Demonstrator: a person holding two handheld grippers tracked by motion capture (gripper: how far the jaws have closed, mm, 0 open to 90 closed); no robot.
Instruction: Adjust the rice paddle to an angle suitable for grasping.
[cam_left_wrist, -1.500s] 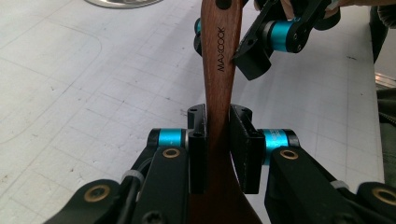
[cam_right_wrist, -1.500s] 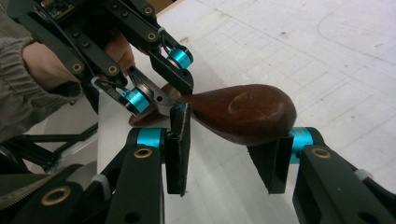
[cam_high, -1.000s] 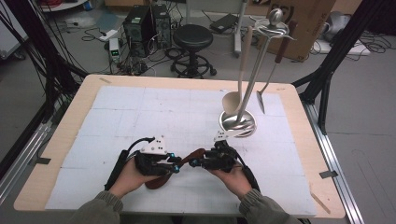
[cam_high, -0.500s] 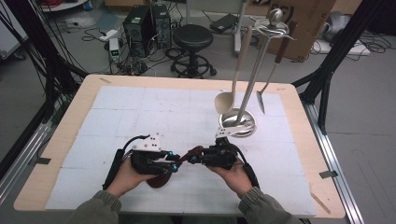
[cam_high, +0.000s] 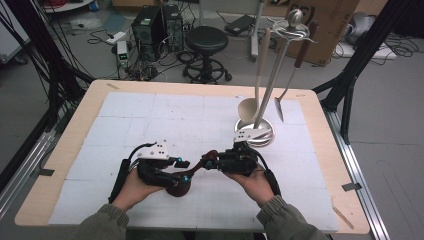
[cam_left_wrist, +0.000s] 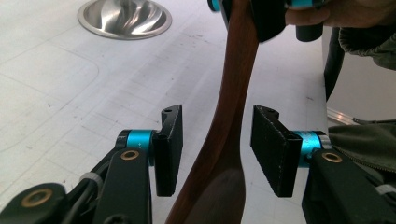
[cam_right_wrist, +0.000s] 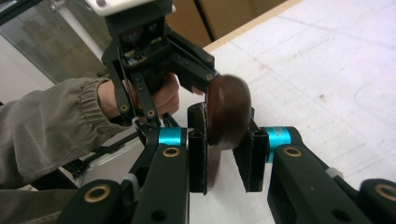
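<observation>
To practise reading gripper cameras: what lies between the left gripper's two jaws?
The dark wooden spoon, its handle passing through the open left gripper without touching either jaw, as the left gripper view shows.

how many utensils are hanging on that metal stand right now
2. A pale spoon hangs on the left of the stand and a dark-handled spatula on its right. A third utensil, the dark wooden spoon, is off the stand, between the two grippers.

In left gripper view I see wooden spoon bowl cut by bottom edge, handle end hidden behind right gripper. Metal base cut at top edge.
</observation>
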